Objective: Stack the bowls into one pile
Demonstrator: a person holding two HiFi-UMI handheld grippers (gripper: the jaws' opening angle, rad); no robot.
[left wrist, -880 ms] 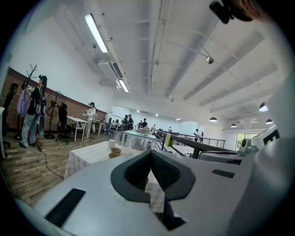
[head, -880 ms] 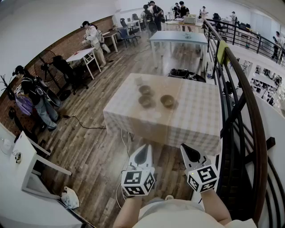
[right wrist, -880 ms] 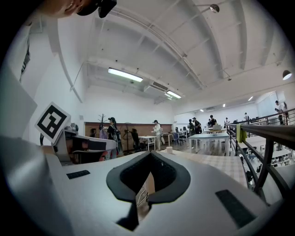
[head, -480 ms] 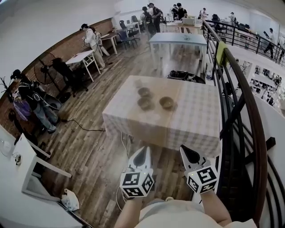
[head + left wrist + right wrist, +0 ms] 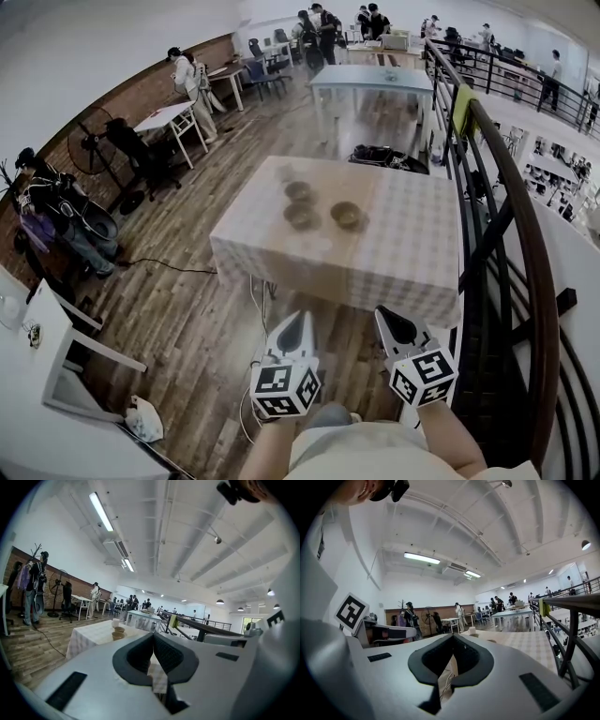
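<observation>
Head view, and we've got the left gripper and the right gripper side by side over the wood floor, well short of the near edge of the table. Left gripper view: the left fingers are pressed together at the tips, nothing between them. Right gripper view: the right fingers meet too, empty. Three bowls stand apart toward the table's far left corner: the far bowl, the near bowl just in front of it, and the right bowl nearer the middle.
</observation>
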